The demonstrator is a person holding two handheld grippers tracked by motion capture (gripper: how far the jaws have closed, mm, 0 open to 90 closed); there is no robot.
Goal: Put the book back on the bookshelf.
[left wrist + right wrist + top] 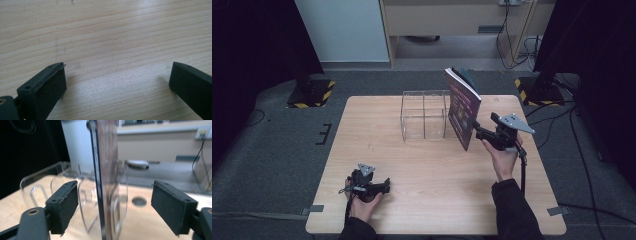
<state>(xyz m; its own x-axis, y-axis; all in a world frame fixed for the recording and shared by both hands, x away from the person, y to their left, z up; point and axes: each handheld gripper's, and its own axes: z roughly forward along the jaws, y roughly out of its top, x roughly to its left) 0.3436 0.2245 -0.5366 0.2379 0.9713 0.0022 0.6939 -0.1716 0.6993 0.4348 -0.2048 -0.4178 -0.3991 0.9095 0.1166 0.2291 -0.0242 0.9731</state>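
Note:
A book [463, 107] with a dark purple cover stands on edge at the right end of a clear acrylic rack [422, 117] on the wooden table [437, 170]. My right gripper [477, 131] reaches in from the right, held level, with its jaws open. In the right gripper view the book [106, 170] rises between the two pads [63, 205] of the right gripper [115, 195] with a gap on each side, and clear rack walls [37, 177] show around it. My left gripper [386, 185] rests near the table's front left. In its own view the left gripper [117, 75] is open over bare wood [112, 37].
Two black stands on yellow-and-black striped bases [312, 95] [537, 90] sit on the floor beyond the table's far corners. Cables [562, 120] trail on the floor at the right. A light wood cabinet [452, 20] stands behind.

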